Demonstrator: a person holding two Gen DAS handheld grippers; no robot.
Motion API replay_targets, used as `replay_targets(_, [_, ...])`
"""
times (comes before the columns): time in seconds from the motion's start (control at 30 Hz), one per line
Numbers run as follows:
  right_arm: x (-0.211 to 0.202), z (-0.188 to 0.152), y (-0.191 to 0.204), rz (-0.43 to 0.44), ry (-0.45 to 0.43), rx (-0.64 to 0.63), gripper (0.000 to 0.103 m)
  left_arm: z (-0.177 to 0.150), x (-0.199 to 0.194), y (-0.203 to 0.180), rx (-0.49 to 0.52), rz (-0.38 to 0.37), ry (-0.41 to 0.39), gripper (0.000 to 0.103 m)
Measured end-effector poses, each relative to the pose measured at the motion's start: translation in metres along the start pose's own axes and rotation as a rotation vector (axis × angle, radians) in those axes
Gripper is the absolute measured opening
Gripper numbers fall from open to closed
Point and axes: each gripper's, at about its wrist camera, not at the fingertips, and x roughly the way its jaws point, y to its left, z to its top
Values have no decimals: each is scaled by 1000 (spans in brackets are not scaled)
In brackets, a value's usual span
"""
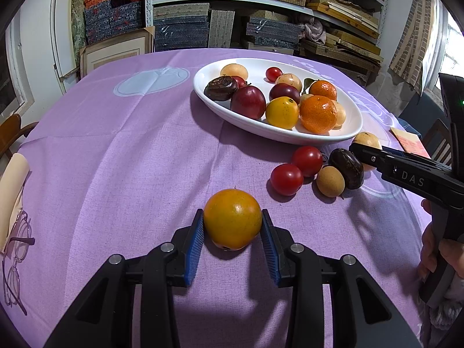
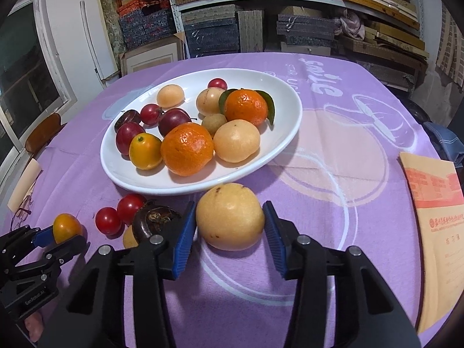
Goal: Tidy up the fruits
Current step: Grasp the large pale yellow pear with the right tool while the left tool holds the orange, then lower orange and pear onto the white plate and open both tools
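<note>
Left wrist view: the left gripper (image 1: pixel 233 227), jaws apart, brackets an orange-yellow fruit (image 1: pixel 232 222) resting on the purple-clothed table (image 1: pixel 116 159) at lower centre; both pads sit just beside it. Right wrist view: the right gripper (image 2: pixel 229 224), jaws likewise apart, flanks a pale yellow fruit (image 2: pixel 230 216) on the cloth, just below the white plate (image 2: pixel 278 133) of mixed fruit. Two red tomatoes (image 2: pixel 119 214) and a dark fruit (image 2: pixel 153 221) lie at lower left.

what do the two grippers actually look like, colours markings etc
Both the left gripper and right gripper are black plastic linkages with silver pivot screws and ribbed blue pads. The right one's side carries white "DAS" lettering and a small green light; a bare hand grips its handle.
</note>
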Motion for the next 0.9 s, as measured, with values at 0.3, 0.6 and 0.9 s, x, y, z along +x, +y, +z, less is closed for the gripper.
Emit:
replay_targets(0.3, [-1,0,0,-1,-3,-1,45,0,-2,2,17,16,-21,38])
replay_targets(0.6, [-28,-13,3,22,-45,3,45,1,-14,-1,28,19,-75,38])
replay_targets(0.9, [-72,34,8,34,-169,1,45,65,-19,-7,33,14,-113,38])
